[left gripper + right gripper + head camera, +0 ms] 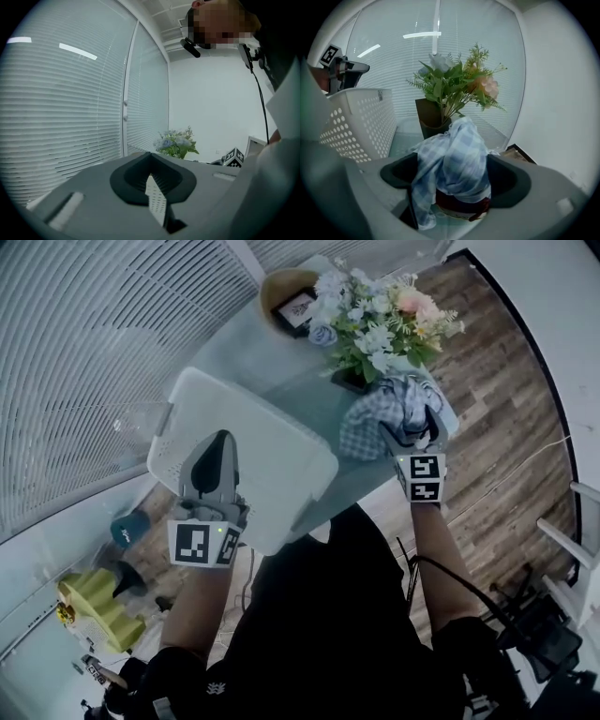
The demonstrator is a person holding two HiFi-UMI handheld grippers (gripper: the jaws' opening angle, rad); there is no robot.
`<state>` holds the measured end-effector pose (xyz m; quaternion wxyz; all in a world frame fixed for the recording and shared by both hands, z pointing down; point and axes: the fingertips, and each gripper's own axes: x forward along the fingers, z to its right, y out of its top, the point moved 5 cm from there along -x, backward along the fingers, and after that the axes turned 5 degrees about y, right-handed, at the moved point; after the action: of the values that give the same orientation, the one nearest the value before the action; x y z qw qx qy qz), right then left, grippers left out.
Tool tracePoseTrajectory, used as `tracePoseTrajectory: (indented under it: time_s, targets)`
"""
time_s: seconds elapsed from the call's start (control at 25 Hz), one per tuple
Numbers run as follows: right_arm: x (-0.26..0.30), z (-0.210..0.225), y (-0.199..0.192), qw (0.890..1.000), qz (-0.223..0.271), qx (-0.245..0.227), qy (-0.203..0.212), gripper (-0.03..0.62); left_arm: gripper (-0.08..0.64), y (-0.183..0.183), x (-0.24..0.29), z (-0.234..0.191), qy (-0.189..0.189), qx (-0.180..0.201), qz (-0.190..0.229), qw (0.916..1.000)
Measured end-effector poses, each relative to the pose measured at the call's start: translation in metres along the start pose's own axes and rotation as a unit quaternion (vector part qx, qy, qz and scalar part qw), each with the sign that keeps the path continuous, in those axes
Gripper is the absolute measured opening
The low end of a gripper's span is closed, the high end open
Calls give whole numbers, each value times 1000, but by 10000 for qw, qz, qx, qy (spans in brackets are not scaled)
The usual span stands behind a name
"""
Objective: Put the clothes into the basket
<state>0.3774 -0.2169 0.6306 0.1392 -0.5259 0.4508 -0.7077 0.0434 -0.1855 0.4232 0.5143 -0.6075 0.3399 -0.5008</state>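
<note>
A white perforated basket (309, 460) stands on the glass table (323, 399), left of the clothes. My left gripper (217, 442) lies over its near-left side, shut on the thin basket wall (157, 201), which shows edge-on between the jaws. A blue-and-white checked garment (375, 413) is heaped on the table beside the flower pot. In the right gripper view the checked garment (454, 154) stands over a dark red piece (459, 208). My right gripper (410, 427) is open, its jaws wide on either side of the heap and not pressing it.
A bouquet in a dark pot (380, 324) stands just behind the clothes. A round wooden holder with a card (291, 301) sits at the table's far end. Window blinds (84, 352) run along the left. Wood floor (497, 427) lies beyond the table's right edge.
</note>
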Motion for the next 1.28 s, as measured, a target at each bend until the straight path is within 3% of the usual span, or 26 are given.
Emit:
tracePoseTrajectory:
  time_s: [0.2,0.44,0.76,1.28]
  targets:
    - [15,7,-12,9998,-173,95,61,451,6,-7,-2,-5,200,25,-123,9997]
    - [16,20,-18,9989,-352,293,91,296,6,-7,-7,-10,385,25,-154,9991]
    - [-4,20,-6,9992,-141,368,-108,212,6,2,-19,-23,435,75,-27,9990]
    - [-76,12,23,9973,330,464,-457,186,6,31,-45,-33,283,42,445,9986]
